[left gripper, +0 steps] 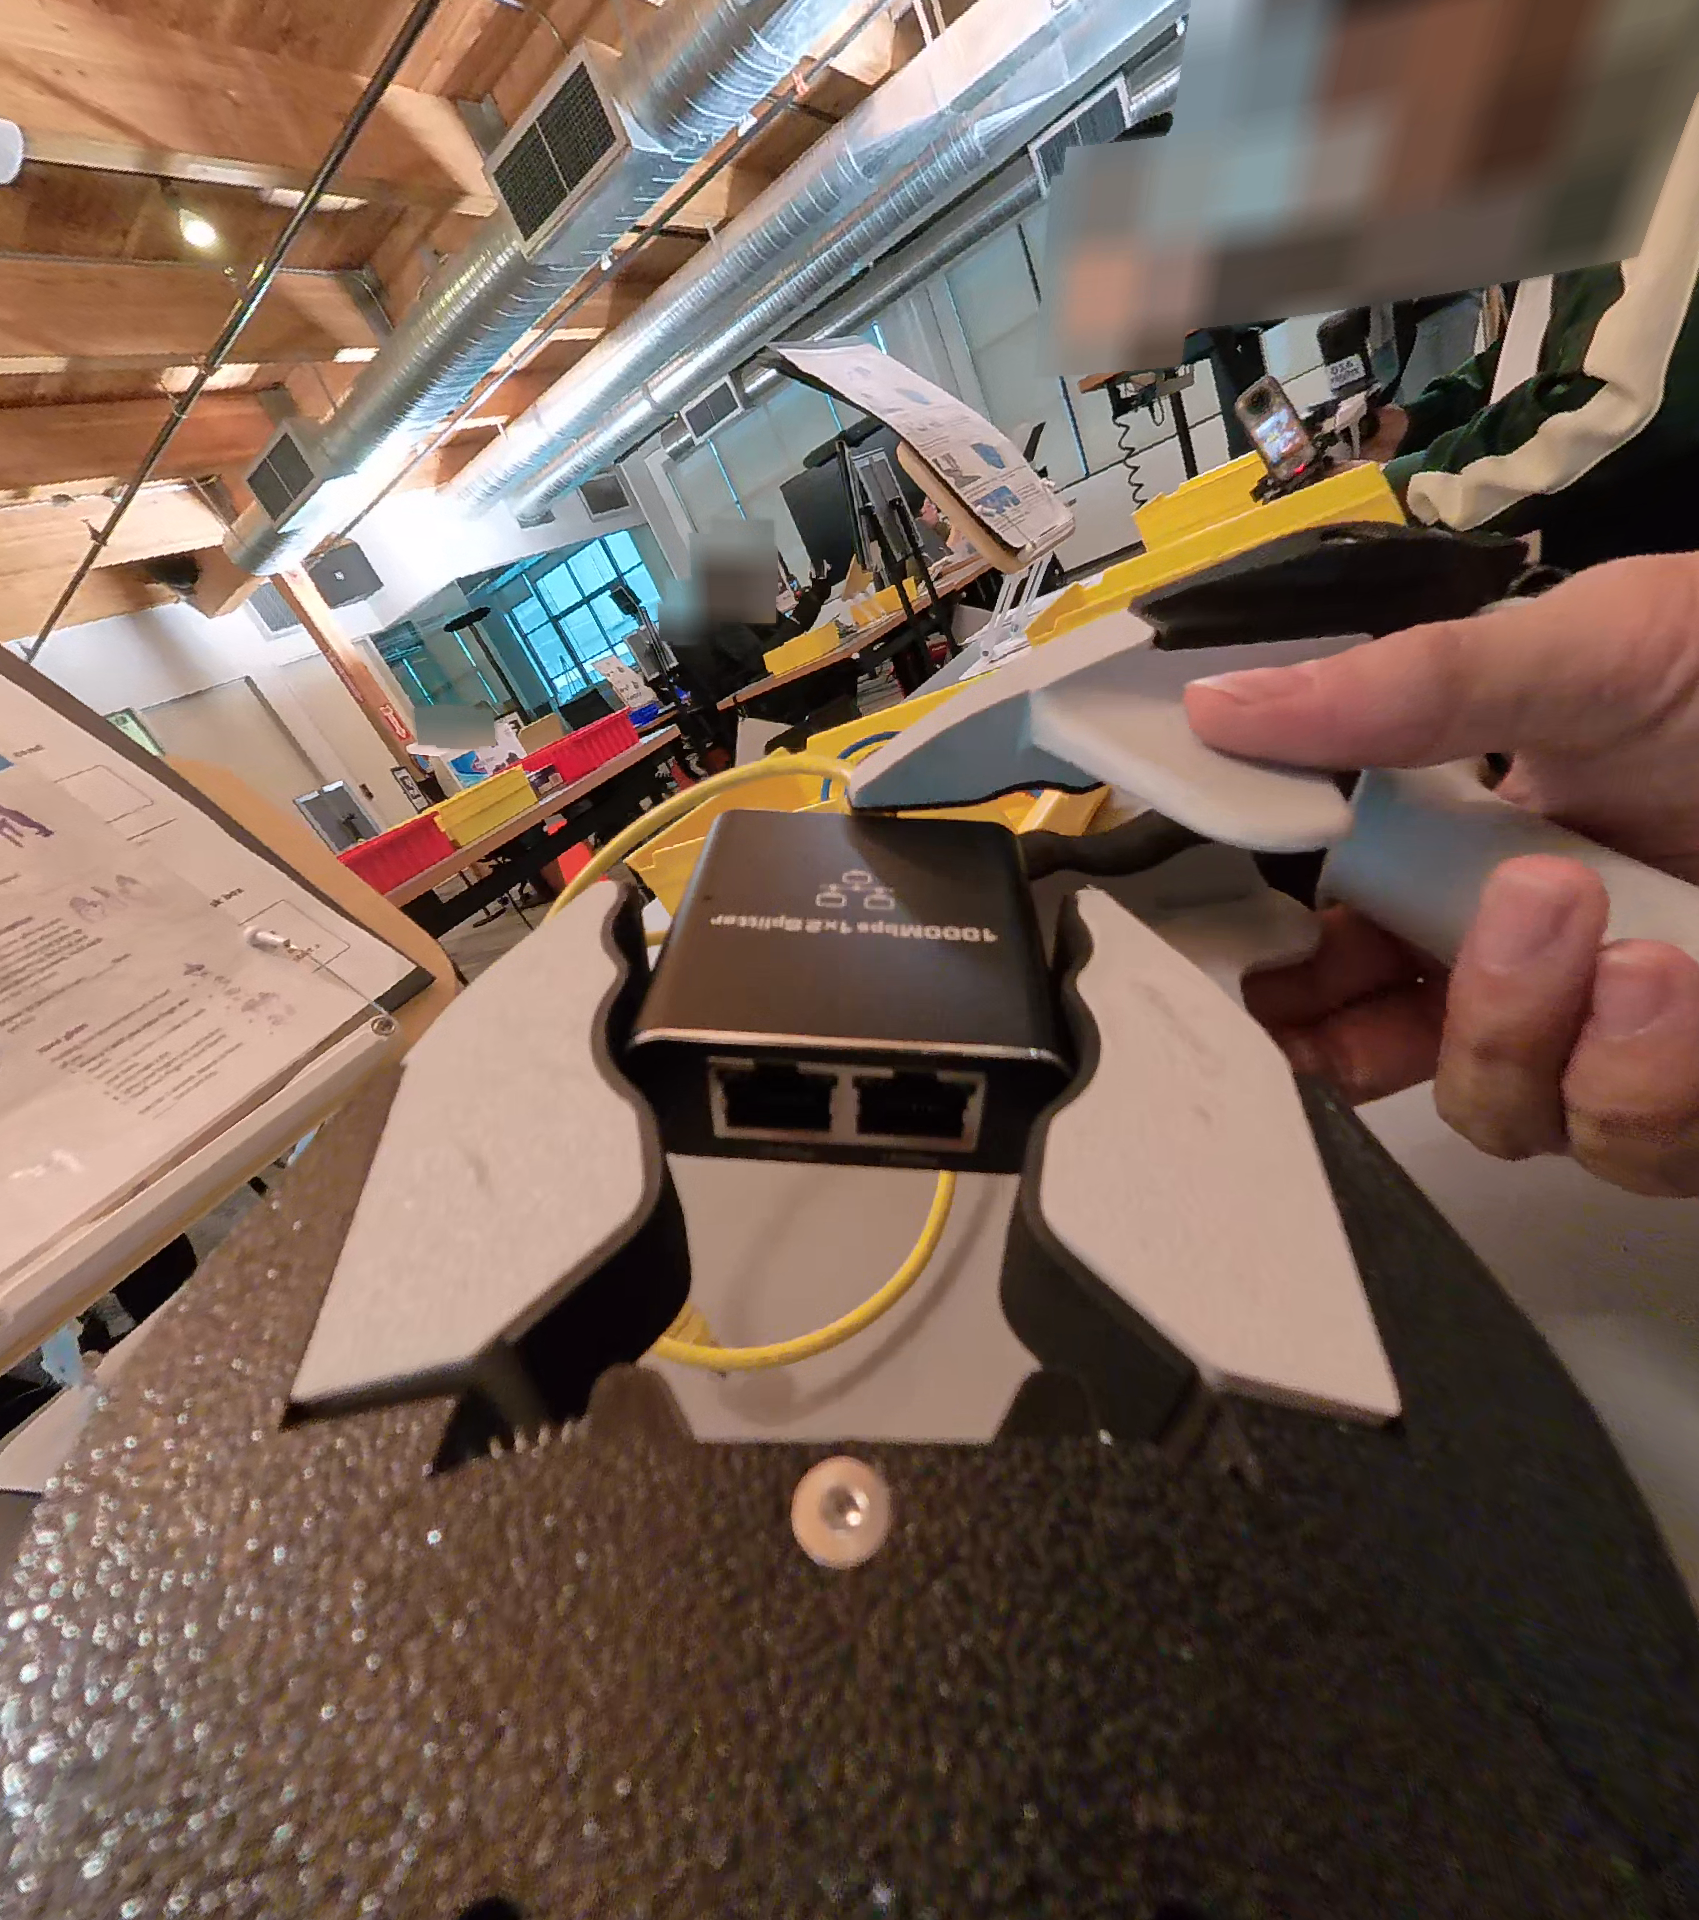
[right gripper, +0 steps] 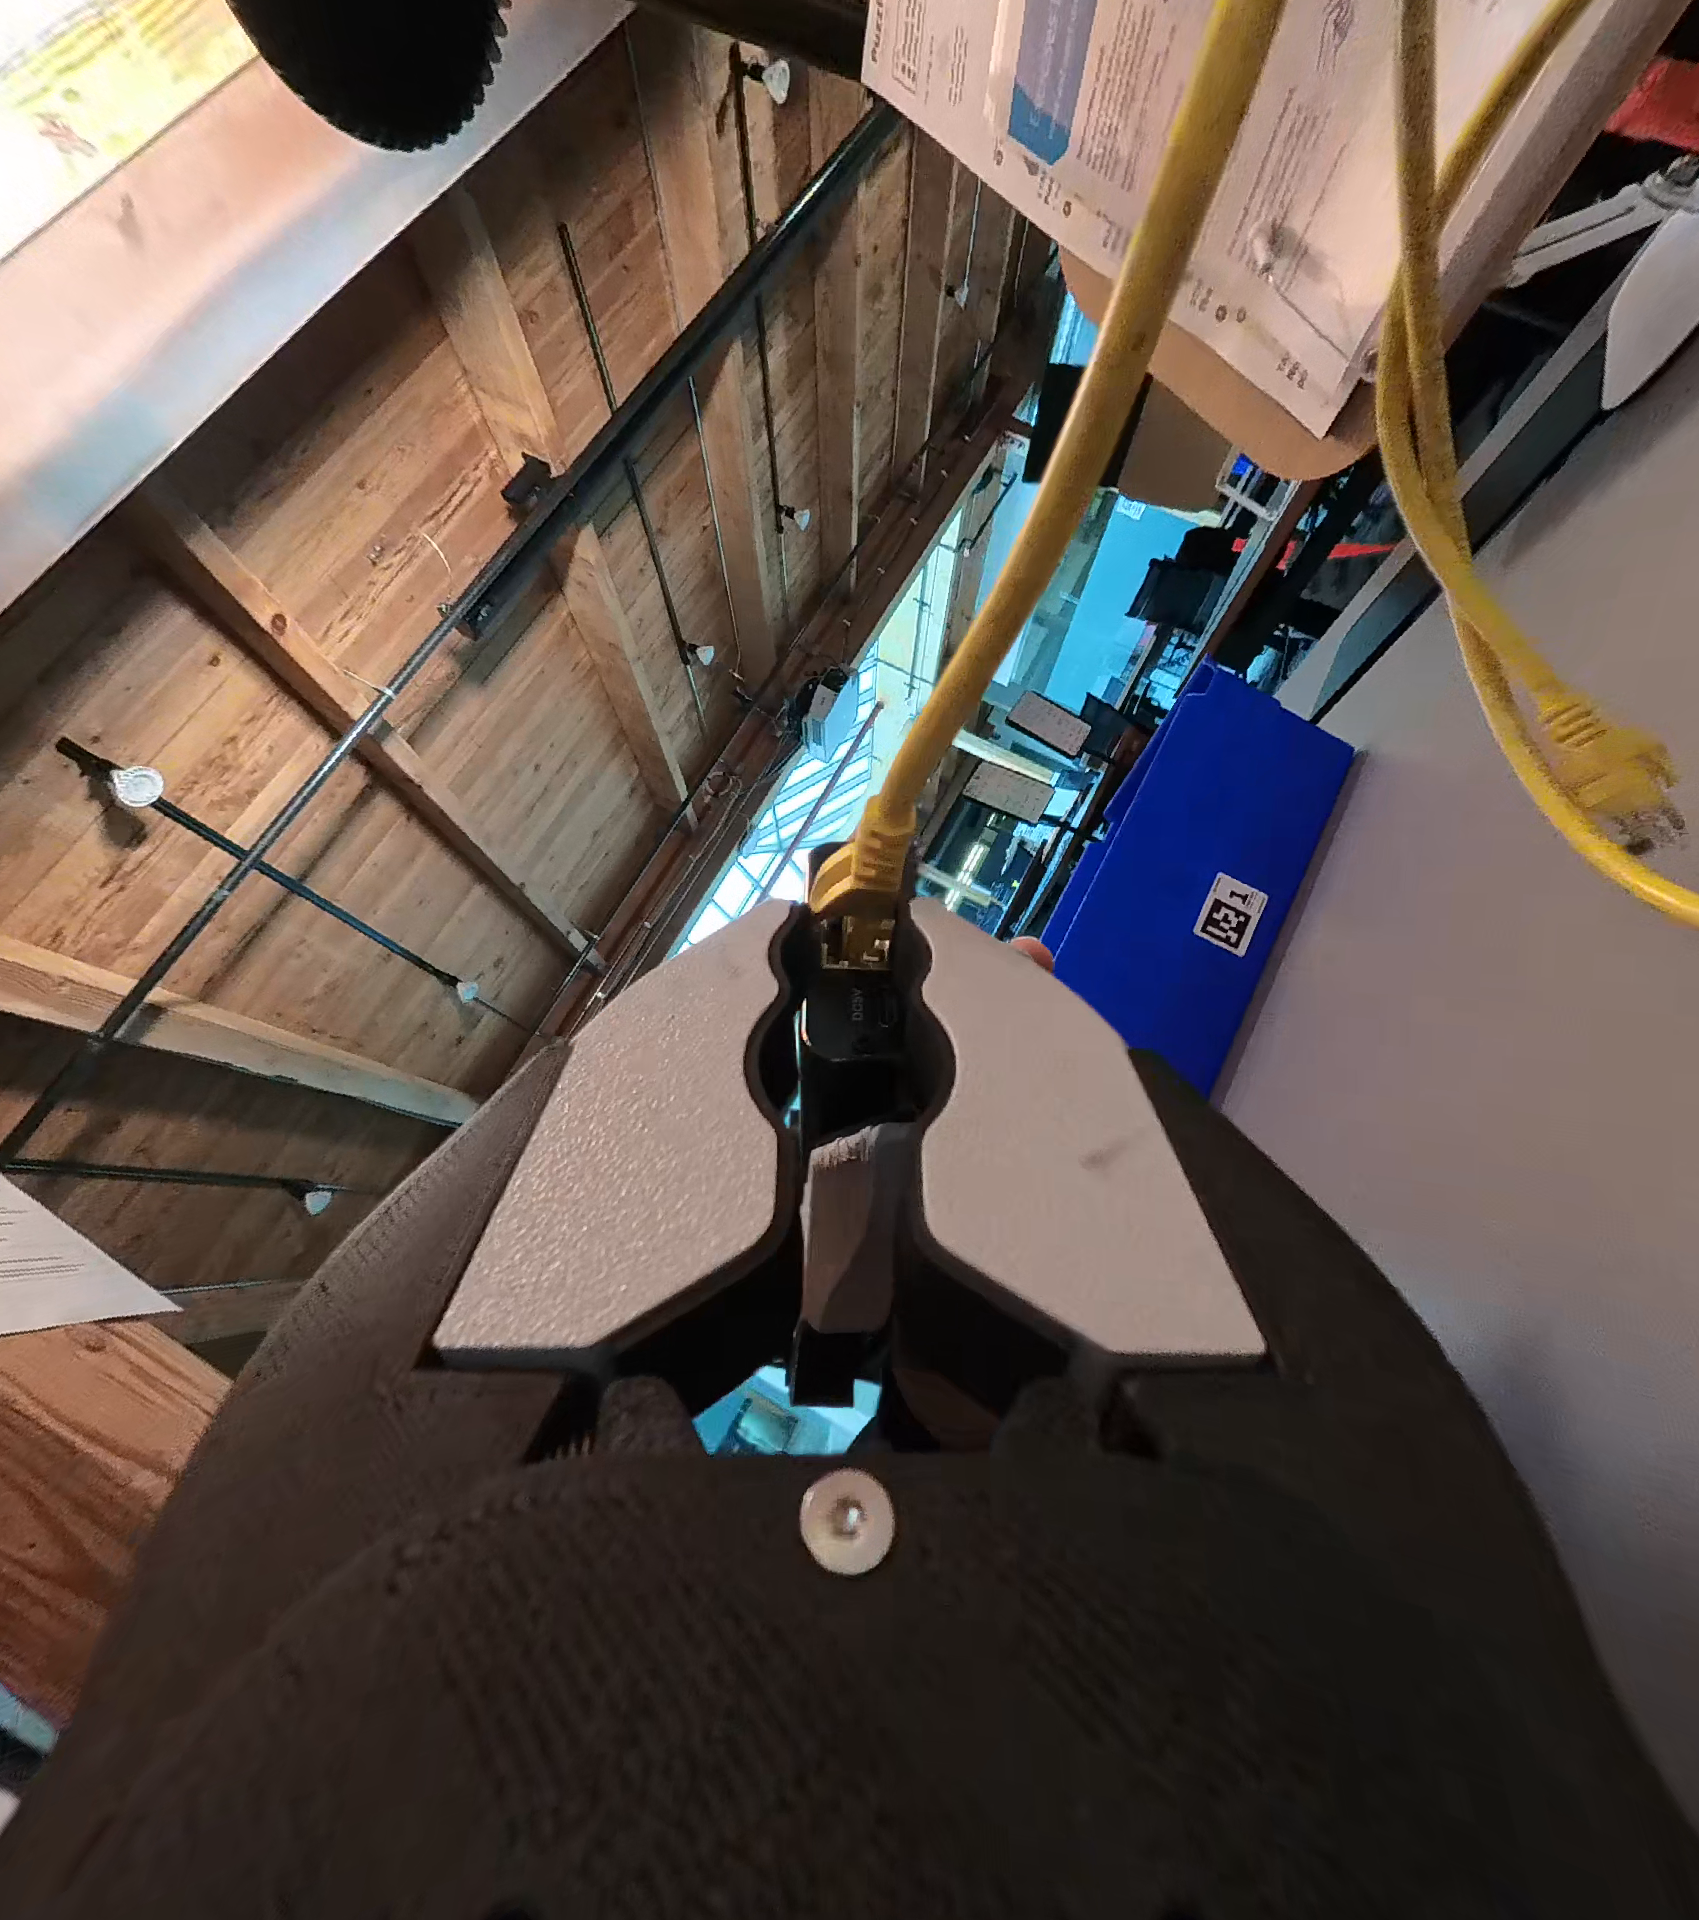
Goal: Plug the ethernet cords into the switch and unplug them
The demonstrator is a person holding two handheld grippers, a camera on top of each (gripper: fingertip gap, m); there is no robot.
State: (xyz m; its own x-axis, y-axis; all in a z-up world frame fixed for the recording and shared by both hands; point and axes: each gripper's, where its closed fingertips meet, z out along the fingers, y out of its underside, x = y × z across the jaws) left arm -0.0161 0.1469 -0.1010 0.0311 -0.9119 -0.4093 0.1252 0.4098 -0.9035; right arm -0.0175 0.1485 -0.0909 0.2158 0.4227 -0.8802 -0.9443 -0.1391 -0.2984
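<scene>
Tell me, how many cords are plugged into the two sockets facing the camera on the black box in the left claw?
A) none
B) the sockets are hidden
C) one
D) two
A: in the left wrist view both sockets on the near face of the black box, clamped in the left claw, are dark and open, and the yellow cord only loops beneath the box.

Black tongs (left gripper: pixel 850 1023), grey-faced fingers (left gripper: pixel 502 1174), silver screw (left gripper: pixel 840 1509).
</scene>
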